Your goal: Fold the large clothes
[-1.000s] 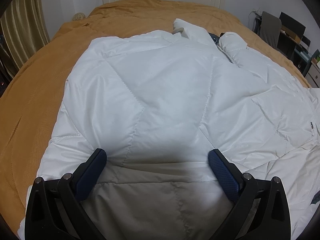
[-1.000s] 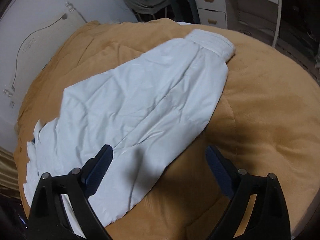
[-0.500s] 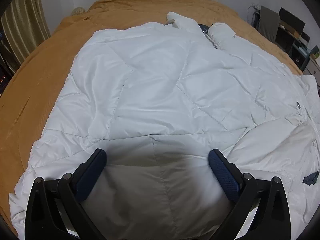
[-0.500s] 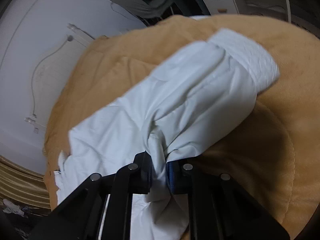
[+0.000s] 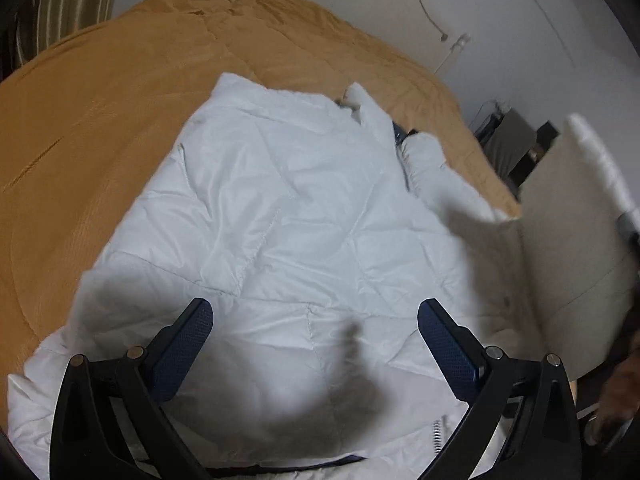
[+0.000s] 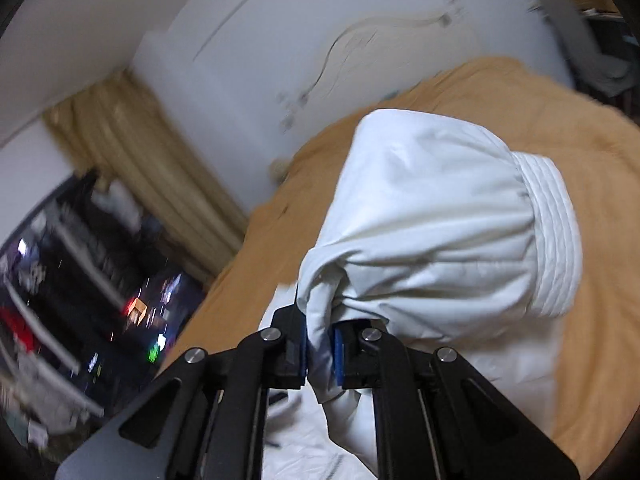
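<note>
A white quilted puffer jacket (image 5: 280, 232) lies spread on the orange bedspread (image 5: 100, 120), collar toward the headboard. My left gripper (image 5: 314, 344) is open and empty, hovering over the jacket's lower body. My right gripper (image 6: 320, 354) is shut on the jacket's sleeve (image 6: 432, 248) and holds it lifted above the bed, with the ribbed cuff (image 6: 554, 240) hanging to the right. The raised sleeve also shows in the left wrist view (image 5: 576, 240) at the right edge, blurred.
The white headboard (image 5: 360, 4) and wall stand at the far end of the bed. A beige curtain (image 6: 144, 168) and dark shelves (image 6: 60, 280) are at the left. A chair and desk clutter (image 5: 516, 140) stand beyond the bed's right side.
My right gripper, which closed on the sleeve half a second ago, has lifted it off the bed and swung it toward the jacket body. My left gripper stayed open and its view turned toward the headboard.
</note>
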`<state>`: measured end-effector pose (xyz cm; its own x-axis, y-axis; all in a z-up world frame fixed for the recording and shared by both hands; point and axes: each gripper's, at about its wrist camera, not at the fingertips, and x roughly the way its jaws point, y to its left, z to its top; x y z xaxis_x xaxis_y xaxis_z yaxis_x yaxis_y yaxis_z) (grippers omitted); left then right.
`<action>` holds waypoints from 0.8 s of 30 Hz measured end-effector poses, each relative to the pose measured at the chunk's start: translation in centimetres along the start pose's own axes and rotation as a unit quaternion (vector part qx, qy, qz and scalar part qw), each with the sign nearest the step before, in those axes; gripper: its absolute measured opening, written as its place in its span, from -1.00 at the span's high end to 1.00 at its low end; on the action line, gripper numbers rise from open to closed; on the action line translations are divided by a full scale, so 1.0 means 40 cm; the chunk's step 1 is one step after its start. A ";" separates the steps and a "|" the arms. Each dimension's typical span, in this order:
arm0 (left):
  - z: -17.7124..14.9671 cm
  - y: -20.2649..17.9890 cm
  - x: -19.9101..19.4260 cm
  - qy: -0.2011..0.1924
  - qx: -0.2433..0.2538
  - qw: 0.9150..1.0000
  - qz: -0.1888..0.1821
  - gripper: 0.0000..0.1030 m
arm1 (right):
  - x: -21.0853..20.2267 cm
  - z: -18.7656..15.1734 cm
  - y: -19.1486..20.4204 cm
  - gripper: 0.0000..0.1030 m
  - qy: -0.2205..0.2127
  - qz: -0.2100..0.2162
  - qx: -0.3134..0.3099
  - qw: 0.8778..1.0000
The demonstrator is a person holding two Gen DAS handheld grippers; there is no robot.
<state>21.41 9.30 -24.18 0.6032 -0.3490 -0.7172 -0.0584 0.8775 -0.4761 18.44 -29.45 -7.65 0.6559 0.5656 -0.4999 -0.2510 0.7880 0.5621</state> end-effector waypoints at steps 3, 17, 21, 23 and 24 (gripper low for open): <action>0.050 0.033 -0.090 -0.034 -0.007 0.999 -0.018 -0.99 | 0.186 -0.099 0.007 0.79 0.082 0.009 0.006 0.997; 0.321 -0.404 0.061 0.174 0.062 0.980 -0.075 -0.99 | 0.392 -0.319 0.001 -0.17 0.184 -0.123 -0.103 0.970; 0.321 -0.609 0.272 0.302 0.129 0.944 -0.023 -0.99 | 0.407 -0.330 0.006 -0.17 0.181 -0.135 -0.119 0.967; 0.308 -0.660 0.358 0.328 0.151 0.932 0.035 -0.99 | 0.393 -0.323 -0.007 -0.17 0.178 -0.141 -0.132 0.965; 0.300 -0.674 0.397 0.344 0.155 0.924 0.055 -0.99 | 0.392 -0.325 -0.007 -0.17 0.177 -0.144 -0.139 0.964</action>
<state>42.13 -15.96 -16.61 -0.0473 -0.2845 -0.9575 0.2063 0.9351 -0.2881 19.56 -17.63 -24.22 0.4560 0.3223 -0.8296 -0.3081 0.9317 0.1926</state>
